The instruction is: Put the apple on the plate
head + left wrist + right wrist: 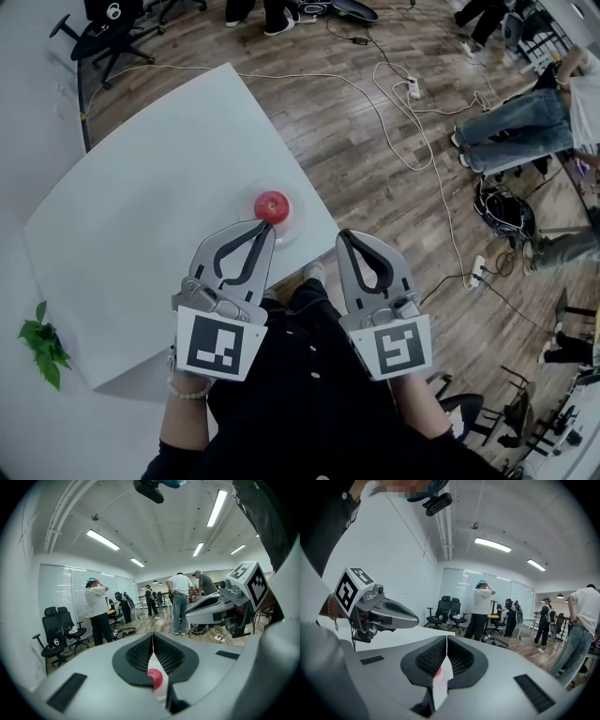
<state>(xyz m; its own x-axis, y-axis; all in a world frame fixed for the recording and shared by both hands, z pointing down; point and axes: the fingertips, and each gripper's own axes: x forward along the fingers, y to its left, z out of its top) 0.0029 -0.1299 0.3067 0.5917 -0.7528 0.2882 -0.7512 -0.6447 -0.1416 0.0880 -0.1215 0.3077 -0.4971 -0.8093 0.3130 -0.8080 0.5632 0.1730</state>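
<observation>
The round apple [272,206] sits on the plate [297,225], left tool [266,224] and right tool [345,233] both closed, empty.

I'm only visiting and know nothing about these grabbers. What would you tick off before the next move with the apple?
1. Apple on the plate: ok. The apple sits on the plate.
2. Left gripper empty: ok. Its jaws are together with nothing between them.
3. Right gripper empty: ok. Its jaws are together too.
4. Left gripper tip clear of the plate: cannot tell. In the head view it appears right beside the rim, and height is unreadable.
5. Plate well in from the table edge: not ok. It stands close to the edge.
</observation>
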